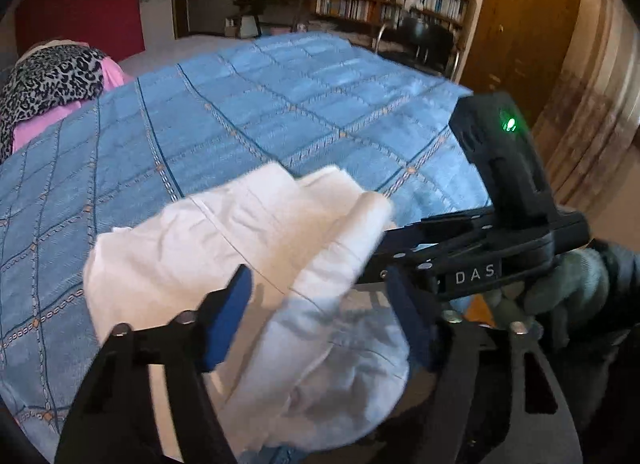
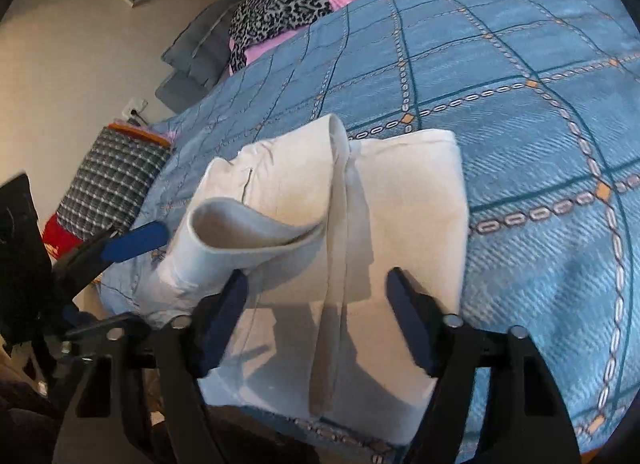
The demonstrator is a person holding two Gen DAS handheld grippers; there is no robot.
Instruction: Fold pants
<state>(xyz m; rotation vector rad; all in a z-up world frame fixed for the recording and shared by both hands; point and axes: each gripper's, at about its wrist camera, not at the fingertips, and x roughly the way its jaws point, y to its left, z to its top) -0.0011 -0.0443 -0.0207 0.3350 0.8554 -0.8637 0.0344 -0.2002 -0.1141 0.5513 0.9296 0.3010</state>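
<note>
White pants (image 1: 248, 264) lie partly folded on a blue quilted bedspread (image 1: 240, 111) near the bed's front edge. In the right wrist view the pants (image 2: 400, 199) show as layered folds with one loose rolled flap at the left. My left gripper (image 1: 320, 304) is open, its blue-padded fingers (image 1: 228, 316) straddling the cloth just above it. My right gripper (image 2: 316, 312) is open too, fingers on either side of the central fold. In the left wrist view the right gripper (image 1: 400, 248) reaches in from the right at the pants' edge.
A leopard-print cloth on pink fabric (image 1: 52, 79) lies at the bed's far left. A checked cushion (image 2: 112, 183) and grey folded bedding (image 2: 196, 51) sit beside the bed. Bookshelves (image 1: 392, 3), a chair (image 1: 424, 39) and a wooden door (image 1: 528, 31) stand beyond the bed.
</note>
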